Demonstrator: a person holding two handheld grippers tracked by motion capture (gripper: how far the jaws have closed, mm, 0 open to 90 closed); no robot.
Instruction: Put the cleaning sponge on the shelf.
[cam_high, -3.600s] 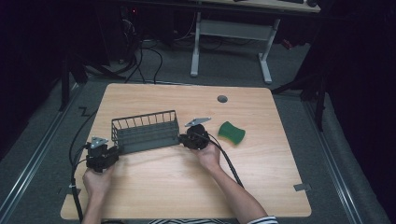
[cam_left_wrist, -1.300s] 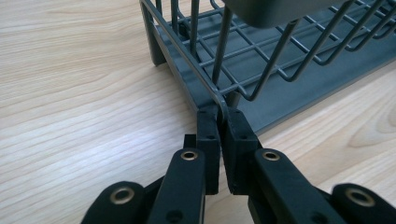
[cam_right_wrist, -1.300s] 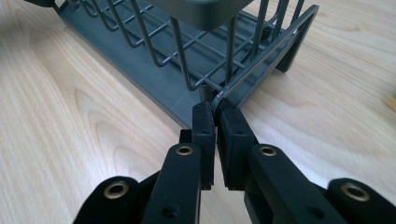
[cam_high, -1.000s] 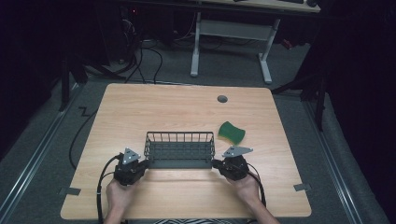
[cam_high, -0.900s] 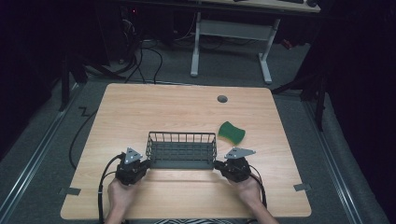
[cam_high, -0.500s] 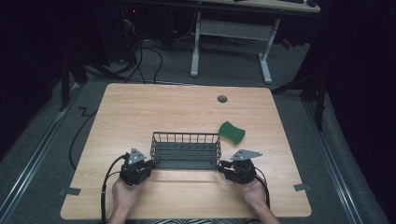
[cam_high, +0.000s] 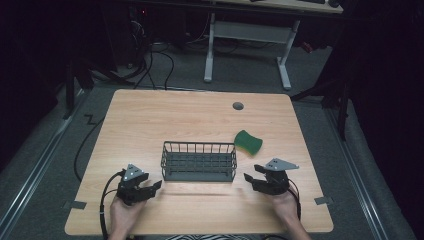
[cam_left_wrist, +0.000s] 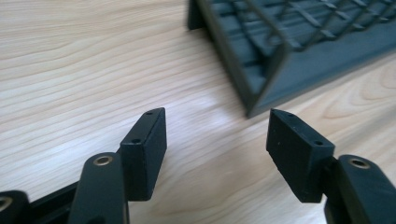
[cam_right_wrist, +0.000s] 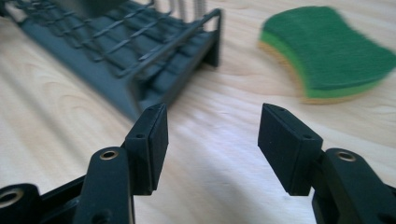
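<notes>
High view: basket (cam_high: 199, 161) (2 grippers apart)

- Centre of my high view: the wire basket (cam_high: 199, 161) is dark grey, its sides a grid of thin bars
- Right of it, the sponge (cam_high: 248, 142) reads green on top; my right gripper view shows a tan layer under the green
- The table (cam_high: 165, 115) is pale wood with wavy grain
- Lower corners: my left gripper (cam_high: 151, 187) and right gripper (cam_high: 251, 180) are black, each with a grey plate
</notes>
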